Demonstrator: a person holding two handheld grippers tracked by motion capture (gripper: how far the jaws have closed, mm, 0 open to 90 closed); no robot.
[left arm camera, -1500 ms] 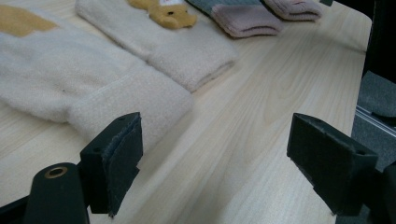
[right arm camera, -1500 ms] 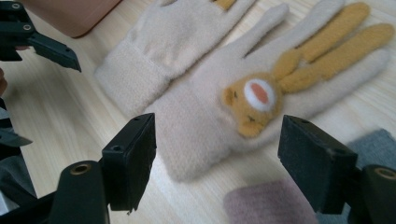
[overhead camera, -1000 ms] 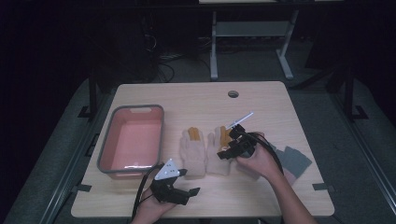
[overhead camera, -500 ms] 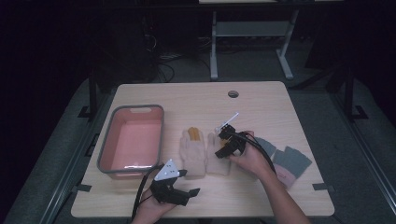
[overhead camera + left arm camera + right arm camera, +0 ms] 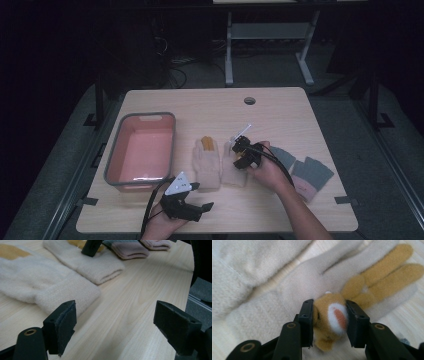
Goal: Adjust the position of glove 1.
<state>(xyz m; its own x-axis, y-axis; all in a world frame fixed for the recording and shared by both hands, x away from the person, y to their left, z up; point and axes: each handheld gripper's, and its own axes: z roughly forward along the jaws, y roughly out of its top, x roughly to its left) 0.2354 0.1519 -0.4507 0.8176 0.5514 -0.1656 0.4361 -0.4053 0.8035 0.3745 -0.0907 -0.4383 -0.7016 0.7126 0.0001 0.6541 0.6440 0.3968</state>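
Right mitten [image 5: 235, 167]: mid-tabletop, flat, long axis front to back, fingertips toward the far edge. Your right gripper [image 5: 243, 152], jaws just closing, pinches its tan face [image 5: 329, 315]. Your left gripper [image 5: 192, 209]: jaws spread, empty, near front edge.

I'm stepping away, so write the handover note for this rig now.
Right tool: jaws just closing, pressed on the tan patch of the right cream glove, which lies flat on the table.
Left tool: open, holds nothing, at the near edge by the left cream glove.
Grey-pink gloves lie right of the hand.
Pink bin has no glove in it.
Done: grip taken. Left: lifting the glove.
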